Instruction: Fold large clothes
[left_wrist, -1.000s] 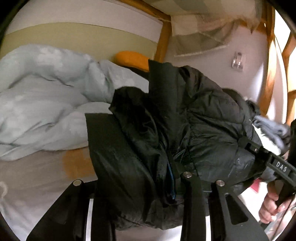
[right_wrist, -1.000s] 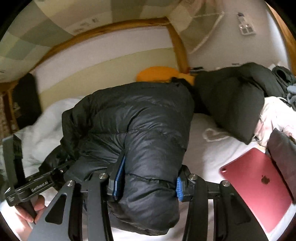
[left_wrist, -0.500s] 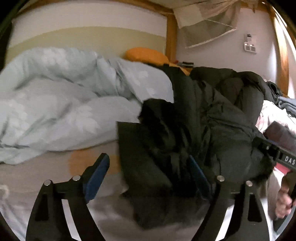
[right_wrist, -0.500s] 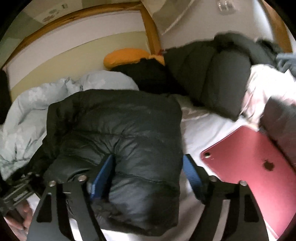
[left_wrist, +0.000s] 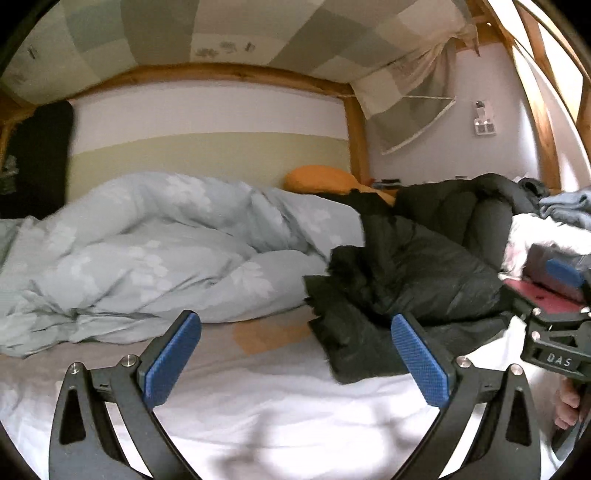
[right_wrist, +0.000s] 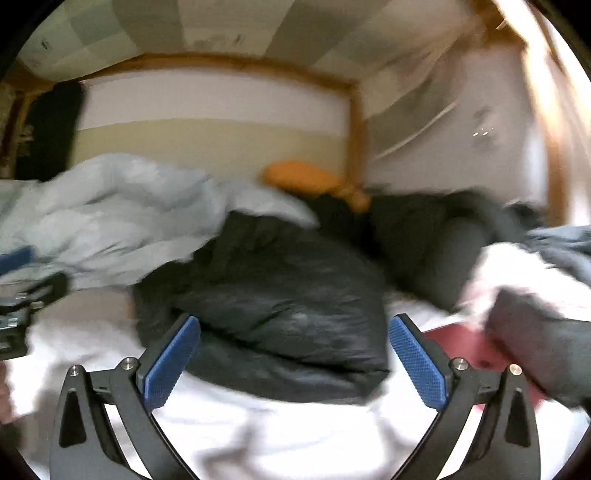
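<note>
Left gripper (left_wrist: 295, 350): black arms with blue cross-hatched pads, jaws opening and spread wide, nothing between them; they touch nothing and stand over bare sheet
Right gripper (right_wrist: 293, 350): same black frame and blue textured pads, jaws opening and spread wide; the jacket lies just beyond the tips, and the pads do not press on it
Black puffer jacket (right_wrist: 280, 310): glossy, quilted, puffy; a folded bundle on the mattress near the middle of the bed, its near edge close to the right gripper; in the left wrist view (left_wrist: 399, 280) a flat dark flap sticks out toward the left gripper
White sheet (left_wrist: 280, 417): smooth, lightly creased, covers the bed's near edge
Pale blue duvet (left_wrist: 147, 251): soft, crumpled, faint floral print, heaped along the left side of the bed, touching the jacket
Second dark padded garment (left_wrist: 461, 210): bulky, behind the jacket toward the far right corner
Orange pillow (left_wrist: 321, 179): rounded, against the far edge
Red tablet (right_wrist: 465, 347): flat, rigid, at the right edge, partly under grey cloth
Wooden frame (left_wrist: 354, 129): honey-coloured beams around the bed
</note>
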